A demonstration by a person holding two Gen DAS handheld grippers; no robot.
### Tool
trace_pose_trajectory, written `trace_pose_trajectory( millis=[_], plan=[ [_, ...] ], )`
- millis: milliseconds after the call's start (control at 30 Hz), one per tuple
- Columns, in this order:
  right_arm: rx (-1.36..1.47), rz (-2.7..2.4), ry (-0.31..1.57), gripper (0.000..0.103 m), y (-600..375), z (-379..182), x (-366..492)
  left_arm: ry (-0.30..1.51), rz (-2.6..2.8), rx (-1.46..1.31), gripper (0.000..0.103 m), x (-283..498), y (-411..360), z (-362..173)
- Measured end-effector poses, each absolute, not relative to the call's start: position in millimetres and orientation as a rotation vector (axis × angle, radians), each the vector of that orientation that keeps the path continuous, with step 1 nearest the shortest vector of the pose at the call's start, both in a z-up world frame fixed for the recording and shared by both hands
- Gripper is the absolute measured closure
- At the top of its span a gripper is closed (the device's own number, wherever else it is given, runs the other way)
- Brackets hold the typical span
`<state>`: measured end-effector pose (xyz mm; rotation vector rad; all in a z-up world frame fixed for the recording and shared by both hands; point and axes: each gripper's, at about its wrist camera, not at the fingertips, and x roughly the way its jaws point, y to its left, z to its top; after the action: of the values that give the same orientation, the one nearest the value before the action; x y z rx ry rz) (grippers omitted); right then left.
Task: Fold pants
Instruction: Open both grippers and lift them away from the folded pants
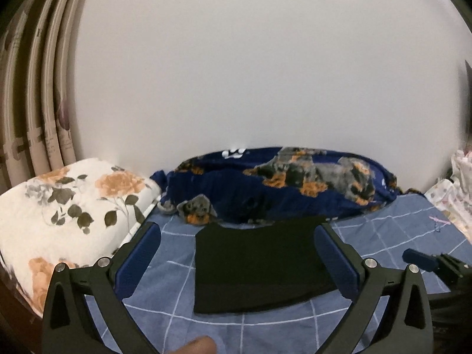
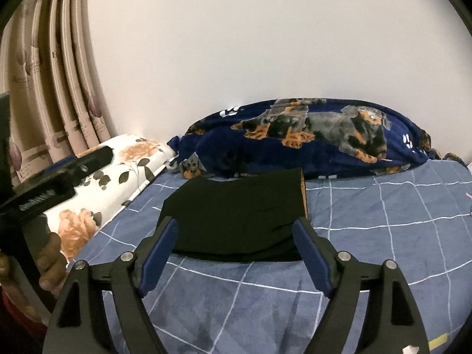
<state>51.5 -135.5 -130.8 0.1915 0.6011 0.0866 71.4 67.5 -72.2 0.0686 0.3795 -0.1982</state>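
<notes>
Black folded pants (image 2: 236, 218) on checked bedsheet (image 2: 383, 236)

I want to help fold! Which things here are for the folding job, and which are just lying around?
For the job: black pants, left gripper, right gripper, both open and empty.

Just lying about: dog-print blanket, flowered quilt, curtain, checked bedsheet.
</notes>
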Motion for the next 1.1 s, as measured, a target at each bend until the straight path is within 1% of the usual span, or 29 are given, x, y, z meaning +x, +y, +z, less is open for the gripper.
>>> trace_pose_trajectory(
  millis=[333,1100],
  plan=[
    [0.183,0.081,0.597,0.024,-135,-125,43,0.371,-0.226,0.067,0.0,54,63,-62],
    [0.177,0.082,0.635,0.024,-134,-133,44,0.432,-0.195,0.05,0.0,66,67,-83]
  ],
)
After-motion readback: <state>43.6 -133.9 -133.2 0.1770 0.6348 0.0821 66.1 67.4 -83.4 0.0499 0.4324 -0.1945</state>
